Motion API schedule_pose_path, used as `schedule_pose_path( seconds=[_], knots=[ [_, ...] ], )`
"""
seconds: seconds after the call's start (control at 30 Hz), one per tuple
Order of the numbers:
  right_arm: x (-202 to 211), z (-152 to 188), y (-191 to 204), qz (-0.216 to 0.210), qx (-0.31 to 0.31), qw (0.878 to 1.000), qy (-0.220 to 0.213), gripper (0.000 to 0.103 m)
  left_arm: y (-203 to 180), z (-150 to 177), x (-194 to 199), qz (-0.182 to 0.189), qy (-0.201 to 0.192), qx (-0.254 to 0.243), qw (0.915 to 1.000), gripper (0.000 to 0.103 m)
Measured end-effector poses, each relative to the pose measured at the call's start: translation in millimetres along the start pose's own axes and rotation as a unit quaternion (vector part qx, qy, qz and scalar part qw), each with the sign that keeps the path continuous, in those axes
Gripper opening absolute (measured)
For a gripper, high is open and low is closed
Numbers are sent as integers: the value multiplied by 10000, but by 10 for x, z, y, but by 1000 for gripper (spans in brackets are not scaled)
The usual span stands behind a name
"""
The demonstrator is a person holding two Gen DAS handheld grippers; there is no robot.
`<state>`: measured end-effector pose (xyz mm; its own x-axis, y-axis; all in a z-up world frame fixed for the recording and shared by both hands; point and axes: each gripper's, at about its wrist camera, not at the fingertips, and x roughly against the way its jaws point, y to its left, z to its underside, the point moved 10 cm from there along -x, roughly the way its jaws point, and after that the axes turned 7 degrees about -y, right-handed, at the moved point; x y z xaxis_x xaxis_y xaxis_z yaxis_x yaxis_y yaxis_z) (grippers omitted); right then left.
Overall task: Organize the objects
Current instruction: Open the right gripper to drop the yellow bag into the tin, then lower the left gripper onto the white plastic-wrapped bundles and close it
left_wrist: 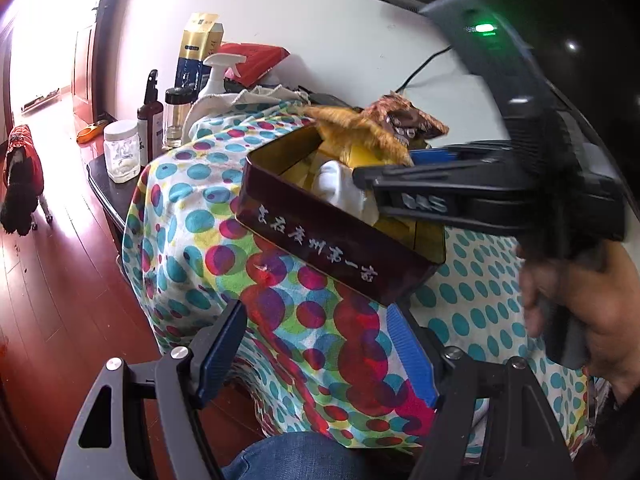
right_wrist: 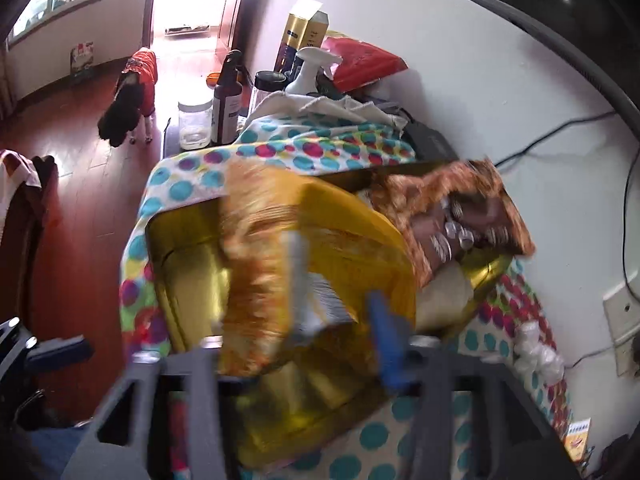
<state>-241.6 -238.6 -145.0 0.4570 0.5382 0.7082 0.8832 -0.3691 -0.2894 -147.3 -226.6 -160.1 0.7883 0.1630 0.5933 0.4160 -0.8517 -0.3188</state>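
A dark red tin box (left_wrist: 320,246) with white Chinese writing and a gold inside (right_wrist: 188,280) stands open on a table under a polka-dot cloth (left_wrist: 224,216). A yellow fringed cloth (left_wrist: 360,136) hangs out of the box beside a brown patterned pouch (right_wrist: 460,216) and a white cloth (left_wrist: 340,188). My right gripper (left_wrist: 384,176) reaches over the box; in its own view the jaws hold the fringed yellow cloth (right_wrist: 280,264), blurred by motion. My left gripper (left_wrist: 316,344) is open and empty, low in front of the table.
Bottles, a clear jar (left_wrist: 122,150), a white spray bottle (left_wrist: 218,76), a gold box (left_wrist: 198,52) and a red bag (left_wrist: 252,60) crowd the table's far end. A black dog in red (left_wrist: 20,184) stands on the wooden floor. A monitor and cables are at the right wall.
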Motion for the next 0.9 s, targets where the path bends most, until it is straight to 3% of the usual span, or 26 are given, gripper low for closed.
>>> schedule_pose_path(
  seconds=[0.03, 0.17, 0.2, 0.3, 0.37, 0.47, 0.63, 0.77, 0.9],
  knots=[
    [62, 39, -25, 21, -59, 10000, -63, 91, -15, 20, -10, 30, 42, 9, 10000, 74],
    [431, 110, -204, 181, -406, 9974, -566, 92, -76, 22, 17, 46, -42, -128, 9999, 74],
    [512, 139, -274, 224, -538, 9961, -664, 98, -91, 12, 37, 31, -101, -186, 9998, 74],
    [773, 400, -664, 681, -982, 9882, -963, 103, -152, 5, 68, 58, -183, -294, 9994, 74],
    [809, 721, -1020, 1131, -1429, 9798, -828, 103, -239, 31, 75, 144, -195, -415, 9988, 74],
    [721, 1251, -1405, 1150, -2164, 9685, -440, 103, -350, 88, 75, 212, -209, -591, 9978, 74],
    [778, 2066, -2194, 2038, -3257, 9229, -269, 103, -580, 202, 98, 385, -316, -1026, 9935, 74],
    [851, 2612, -2693, 2399, -4199, 8750, -241, 103, -778, 255, 102, 580, -318, -1296, 9894, 74],
    [872, 2943, -3025, 2496, -4998, 8289, -288, 103, -987, 214, 79, 709, -293, -1473, 9861, 74]
  ],
)
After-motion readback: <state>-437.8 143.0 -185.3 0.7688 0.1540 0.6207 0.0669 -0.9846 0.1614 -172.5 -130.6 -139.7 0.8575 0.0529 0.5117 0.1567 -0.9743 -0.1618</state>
